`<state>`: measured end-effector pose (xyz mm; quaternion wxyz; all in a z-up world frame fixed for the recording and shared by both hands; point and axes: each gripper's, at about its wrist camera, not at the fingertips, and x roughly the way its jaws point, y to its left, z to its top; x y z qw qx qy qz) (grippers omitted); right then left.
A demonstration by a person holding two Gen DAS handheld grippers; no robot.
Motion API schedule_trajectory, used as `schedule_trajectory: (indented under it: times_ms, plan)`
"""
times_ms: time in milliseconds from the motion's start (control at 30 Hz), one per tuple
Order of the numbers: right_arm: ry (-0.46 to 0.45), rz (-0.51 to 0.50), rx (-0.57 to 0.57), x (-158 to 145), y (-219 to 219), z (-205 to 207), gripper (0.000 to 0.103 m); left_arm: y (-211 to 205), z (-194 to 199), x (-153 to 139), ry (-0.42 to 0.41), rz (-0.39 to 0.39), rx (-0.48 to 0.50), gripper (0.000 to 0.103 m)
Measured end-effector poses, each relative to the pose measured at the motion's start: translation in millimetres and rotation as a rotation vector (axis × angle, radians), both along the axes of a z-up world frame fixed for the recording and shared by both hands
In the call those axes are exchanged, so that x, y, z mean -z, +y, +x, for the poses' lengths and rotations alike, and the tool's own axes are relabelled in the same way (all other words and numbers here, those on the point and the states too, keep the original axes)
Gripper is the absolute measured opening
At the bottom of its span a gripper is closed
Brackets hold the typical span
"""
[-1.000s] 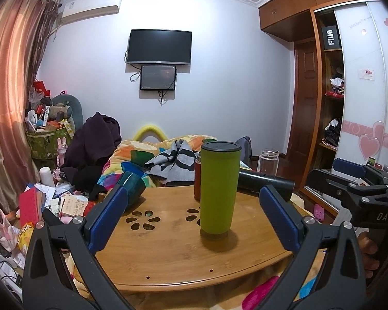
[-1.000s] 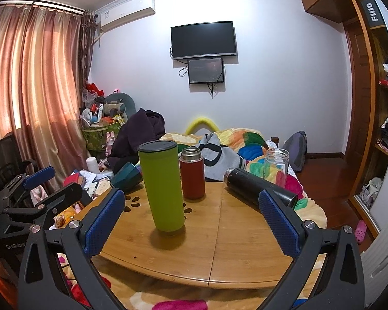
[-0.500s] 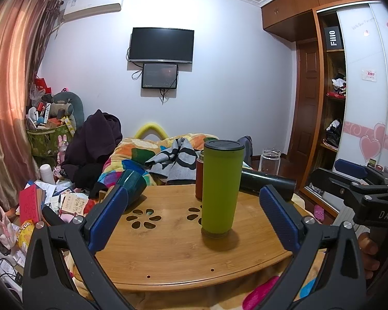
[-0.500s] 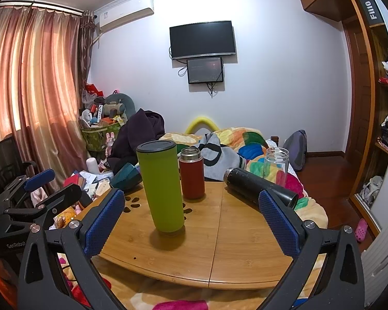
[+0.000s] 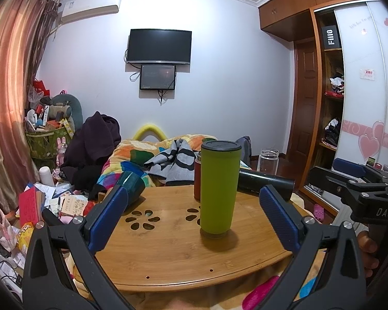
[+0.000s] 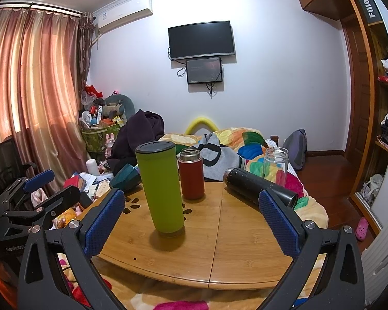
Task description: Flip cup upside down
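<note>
1. We see a round wooden table [image 5: 168, 248] in a messy bedroom.
2. The green cup [image 5: 219, 186] stands upright near the middle of the table, with its dark lid on top.
3. Our left gripper [image 5: 194, 222] is wide open and holds nothing. The cup is in front of it, not touching.
4. Our right gripper [image 6: 191, 222] is wide open and empty too, well back from the cup [image 6: 161, 187].

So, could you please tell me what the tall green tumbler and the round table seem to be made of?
The tall green tumbler looks like matte-coated metal or plastic, with an even, dull colour and a dark plastic-looking cap; which one is unclear. The round table looks like varnished bamboo or wood, with fine straight grain and a soft sheen.
</note>
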<state>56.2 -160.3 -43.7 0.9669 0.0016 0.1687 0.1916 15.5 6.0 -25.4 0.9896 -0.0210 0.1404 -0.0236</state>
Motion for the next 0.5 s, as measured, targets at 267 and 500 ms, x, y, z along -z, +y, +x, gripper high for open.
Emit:
schedule_trajectory:
  times_ms: [267,500]
  plan:
    - [0.001,0.001,0.001,-0.3,0.2,0.8,0.103,-1.8,-0.3,0.1,0.005,-0.006,0.011,0.103]
    - [0.001,0.002,0.001,-0.2,-0.4,1.1,0.103,1.1,-0.3,0.0,0.007,-0.025,0.015,0.103]
